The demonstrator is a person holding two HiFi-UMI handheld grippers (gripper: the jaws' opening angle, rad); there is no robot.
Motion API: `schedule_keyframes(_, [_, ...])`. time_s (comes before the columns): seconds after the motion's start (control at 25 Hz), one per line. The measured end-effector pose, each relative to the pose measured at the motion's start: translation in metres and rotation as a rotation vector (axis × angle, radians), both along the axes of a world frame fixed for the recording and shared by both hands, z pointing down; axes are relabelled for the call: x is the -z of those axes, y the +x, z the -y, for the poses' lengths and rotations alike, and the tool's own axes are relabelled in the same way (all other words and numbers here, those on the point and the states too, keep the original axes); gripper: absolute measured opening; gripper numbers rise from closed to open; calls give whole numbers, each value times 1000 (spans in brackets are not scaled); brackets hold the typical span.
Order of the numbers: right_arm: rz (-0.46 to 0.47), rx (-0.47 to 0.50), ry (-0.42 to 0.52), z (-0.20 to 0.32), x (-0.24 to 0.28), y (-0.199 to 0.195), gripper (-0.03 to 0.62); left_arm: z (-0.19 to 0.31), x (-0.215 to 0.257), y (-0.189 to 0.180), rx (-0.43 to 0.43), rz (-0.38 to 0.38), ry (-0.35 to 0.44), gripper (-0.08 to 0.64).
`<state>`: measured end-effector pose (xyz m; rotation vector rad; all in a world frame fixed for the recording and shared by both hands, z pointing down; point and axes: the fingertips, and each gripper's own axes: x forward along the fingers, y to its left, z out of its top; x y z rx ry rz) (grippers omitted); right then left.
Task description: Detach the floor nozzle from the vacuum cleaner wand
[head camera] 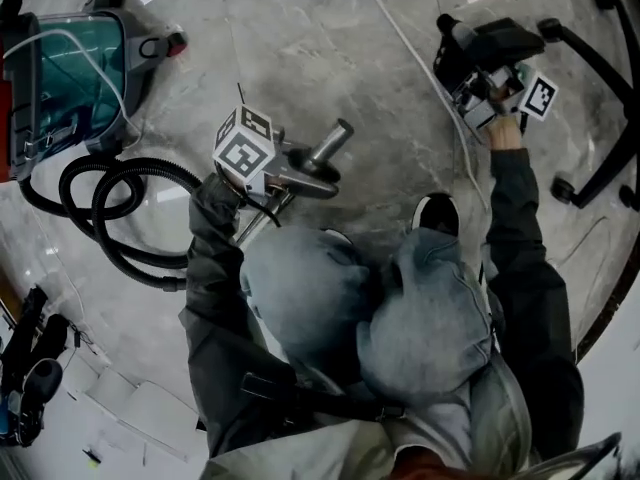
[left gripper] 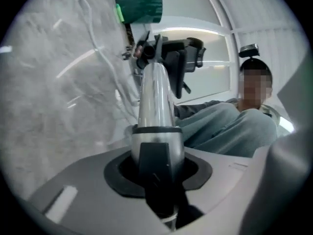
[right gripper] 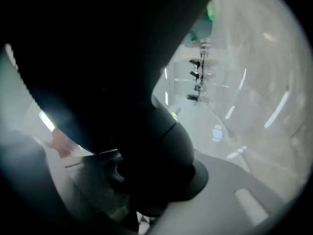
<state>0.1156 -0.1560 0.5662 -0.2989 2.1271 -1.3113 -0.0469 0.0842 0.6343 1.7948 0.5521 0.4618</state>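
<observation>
- The teal and grey vacuum canister (head camera: 75, 68) lies on the floor well out beyond the left claw (left gripper: 157, 177), and its coiled black hose (head camera: 110, 218) loops back toward that claw. If we swing the left claw any wider, we judge that the hose could pull taut and drag or tip the canister.
- The black plastic floor nozzle (head camera: 490, 43) sits in the right claw (right gripper: 146, 180), well apart from the left claw, and looks already free of the wand. The right claw is pinched on the nozzle's dark rounded neck, with the bulk of the nozzle beyond the grip. That weight could make the neck swivel or slide out between the pads, and the nozzle would drop onto the stone floor.
- The silver metal wand tube (left gripper: 155, 102) is clamped in the left claw just behind the tube's black collar, and its open end points away from that claw. The tube is smooth and round, so it may roll or slip if we loosen the grip.
- A thin white cable (head camera: 395, 18) runs along the floor just beside the right claw. If we set the nozzle down there, it could snag the cable.
</observation>
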Motion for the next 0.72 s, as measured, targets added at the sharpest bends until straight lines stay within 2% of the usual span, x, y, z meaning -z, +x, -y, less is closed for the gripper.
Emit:
schedule_keyframes(0.08, [-305,118,-21,-25,-22,-37,120,19,-34,-8,48,127,41,137])
schedule_keyframes(0.12, [-415,209,-39,-45,-36,-63,120,28,-47,-8,66,173,52,138])
schedule_keyframes(0.2, [-516,414,-93,-85,-65,-104,121,40,-63,-3,92,226,70,140])
schedule_keyframes(0.28, [-618,579,-171,-112,-99,-122,121,48,-71,3,107,264,94,141])
schedule_keyframes(0.4, [-898,702,-254,-129,-145,-112,123,54,-87,-2,130,387,129,147])
schedule_keyframes(0.52, [-1248,853,-193,-143,-168,-89,124,63,-96,-12,145,506,172,171])
schedule_keyframes(0.56, [-1335,902,-153,-147,-172,-84,124,62,-97,-13,136,531,188,176])
schedule_keyframes(0.64, [-1425,967,-76,-155,-174,-79,126,60,-98,-15,114,571,217,181])
schedule_keyframes(0.72, [-1447,989,-33,-159,-173,-77,137,58,-99,-17,102,622,211,189])
